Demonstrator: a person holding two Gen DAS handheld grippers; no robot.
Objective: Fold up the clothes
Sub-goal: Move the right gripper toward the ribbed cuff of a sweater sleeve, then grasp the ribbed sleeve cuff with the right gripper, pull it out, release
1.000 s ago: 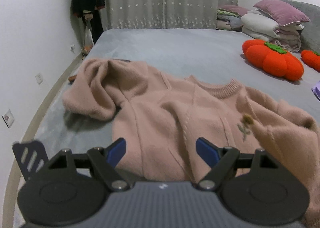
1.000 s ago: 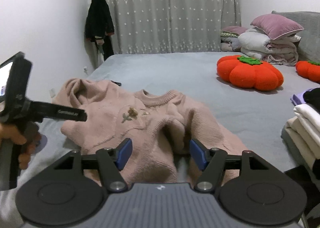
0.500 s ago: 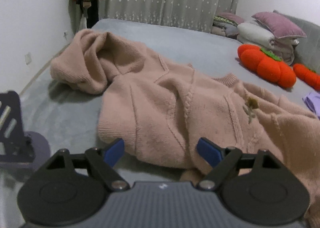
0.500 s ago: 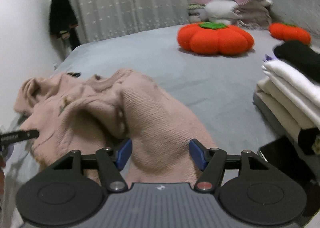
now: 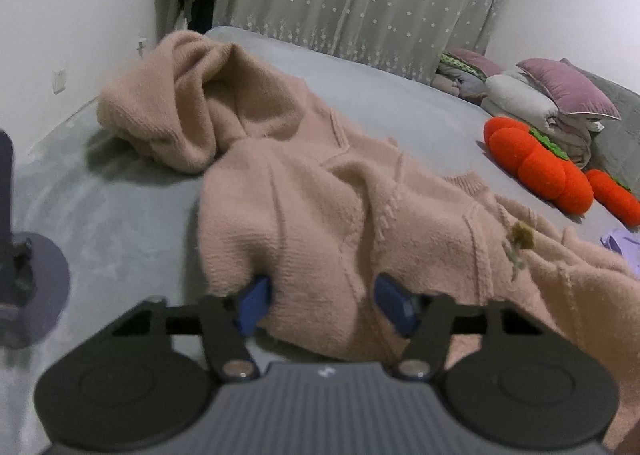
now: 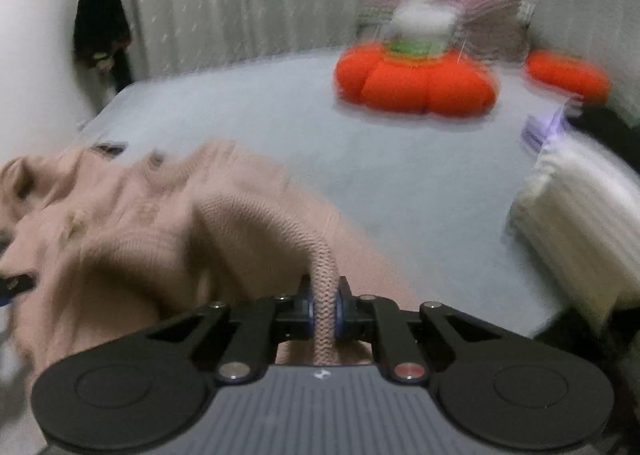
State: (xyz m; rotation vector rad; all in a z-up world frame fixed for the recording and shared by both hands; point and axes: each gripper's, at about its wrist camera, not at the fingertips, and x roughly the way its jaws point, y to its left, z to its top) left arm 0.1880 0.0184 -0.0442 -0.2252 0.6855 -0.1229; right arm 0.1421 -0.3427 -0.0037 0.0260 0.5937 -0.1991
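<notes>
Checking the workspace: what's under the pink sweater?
The pink sweater lies crumpled on the grey bedspread, which shows all around it. Whatever lies beneath its bunched folds is covered.

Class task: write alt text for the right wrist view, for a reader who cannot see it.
The right gripper is shut on a ribbed edge of the pink sweater, which lies rumpled on a grey bed. Behind, blurred, are orange pumpkin cushions and, at right, folded white clothes.
</notes>
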